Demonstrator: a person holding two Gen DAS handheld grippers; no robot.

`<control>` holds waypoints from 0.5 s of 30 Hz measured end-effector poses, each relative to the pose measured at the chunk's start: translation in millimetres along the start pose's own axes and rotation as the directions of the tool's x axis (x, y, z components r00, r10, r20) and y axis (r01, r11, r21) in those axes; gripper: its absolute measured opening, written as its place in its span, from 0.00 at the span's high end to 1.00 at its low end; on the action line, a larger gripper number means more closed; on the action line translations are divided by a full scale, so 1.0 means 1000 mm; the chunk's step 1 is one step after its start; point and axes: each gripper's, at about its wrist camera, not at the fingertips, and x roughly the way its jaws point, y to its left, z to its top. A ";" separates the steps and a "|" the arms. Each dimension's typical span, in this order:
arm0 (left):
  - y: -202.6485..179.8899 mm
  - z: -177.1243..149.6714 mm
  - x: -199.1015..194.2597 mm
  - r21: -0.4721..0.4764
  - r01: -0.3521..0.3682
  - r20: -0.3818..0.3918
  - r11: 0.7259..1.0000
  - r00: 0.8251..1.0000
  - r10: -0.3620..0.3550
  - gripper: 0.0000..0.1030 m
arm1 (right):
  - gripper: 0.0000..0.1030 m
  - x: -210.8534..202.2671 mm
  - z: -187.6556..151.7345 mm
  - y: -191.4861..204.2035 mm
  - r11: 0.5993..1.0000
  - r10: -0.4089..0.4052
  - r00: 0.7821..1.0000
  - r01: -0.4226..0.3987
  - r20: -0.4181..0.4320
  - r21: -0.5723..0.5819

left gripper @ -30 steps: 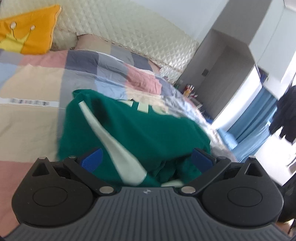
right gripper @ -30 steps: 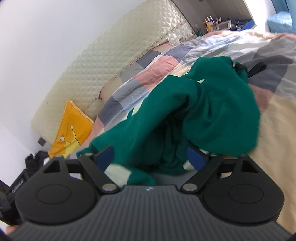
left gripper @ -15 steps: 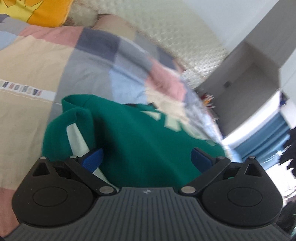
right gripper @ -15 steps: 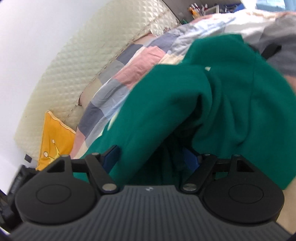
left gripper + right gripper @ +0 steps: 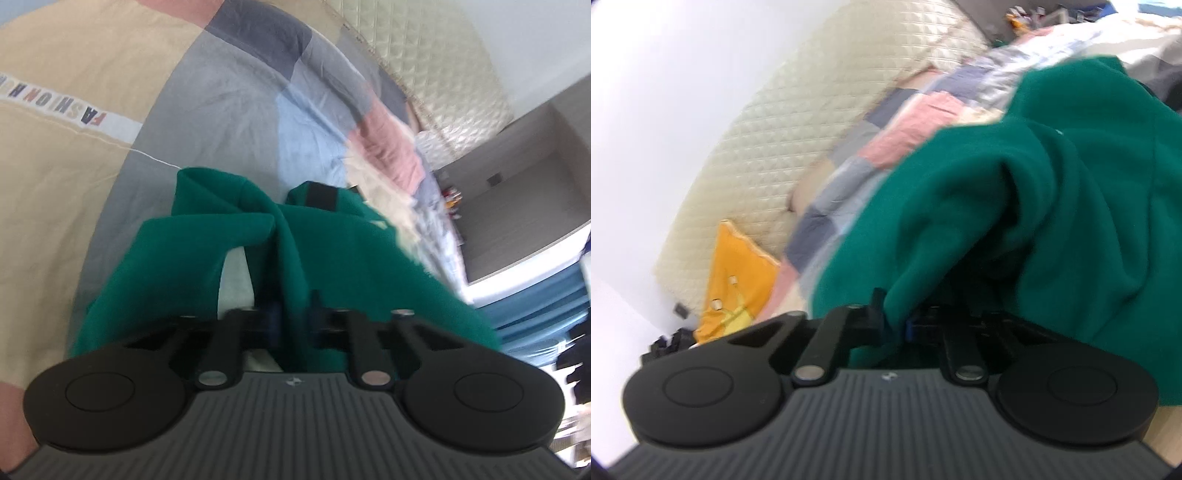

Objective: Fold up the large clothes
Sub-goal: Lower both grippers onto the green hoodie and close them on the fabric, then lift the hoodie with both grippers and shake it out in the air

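Note:
A large green garment (image 5: 332, 266) with a pale stripe lies bunched on a patchwork bedspread (image 5: 229, 110). In the left wrist view my left gripper (image 5: 291, 314) is shut on a fold of the green cloth, its jaws drawn together with fabric pinched between them. The right wrist view shows the same green garment (image 5: 1052, 192) heaped up close. My right gripper (image 5: 895, 317) is shut on an edge of it, and cloth spills over both black fingers. The rest of the garment is crumpled, so its shape is hidden.
A quilted cream headboard (image 5: 798, 122) runs along the far side of the bed. An orange crown-print pillow (image 5: 738, 277) leans against it. Grey cabinets (image 5: 517, 192) and blue curtains (image 5: 546, 295) stand beyond the bed. A lettered white strip (image 5: 55, 107) crosses the bedspread.
Both grippers went from wide open around the green garment to pinched shut on its cloth. The left one dropped lower and closer to the bedspread while rolling; the right one pushed into the heap.

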 end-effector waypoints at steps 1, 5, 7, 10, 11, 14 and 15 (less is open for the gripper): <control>0.000 0.001 -0.008 -0.003 0.013 0.010 1.000 1.000 -0.013 0.94 | 0.89 -0.004 0.001 0.004 1.000 0.011 1.000 -0.011 0.006 -0.020; -0.016 -0.002 -0.049 0.055 0.026 0.076 0.998 0.997 -0.030 0.96 | 0.89 -0.025 0.006 0.018 0.996 0.067 0.998 -0.066 0.010 -0.066; -0.027 -0.005 -0.074 0.081 0.045 0.107 0.996 0.993 -0.054 0.97 | 0.90 -0.038 0.007 0.024 0.994 0.091 0.996 -0.090 0.014 -0.067; -0.048 -0.005 -0.117 0.128 0.072 0.160 0.989 0.983 -0.092 0.97 | 0.90 -0.060 0.012 0.040 0.988 0.126 0.992 -0.124 0.024 -0.095; -0.054 -0.005 -0.134 0.141 0.087 0.178 0.986 0.978 -0.112 0.97 | 0.90 -0.067 0.015 0.047 0.985 0.141 0.990 -0.137 0.030 -0.109; -0.071 -0.009 -0.186 0.176 0.100 0.234 0.979 0.962 -0.141 0.97 | 0.90 -0.095 0.026 0.075 0.971 0.175 0.984 -0.166 0.041 -0.172; -0.075 -0.011 -0.203 0.182 0.105 0.247 0.978 0.958 -0.149 0.97 | 0.90 -0.106 0.030 0.085 0.966 0.187 0.981 -0.175 0.045 -0.190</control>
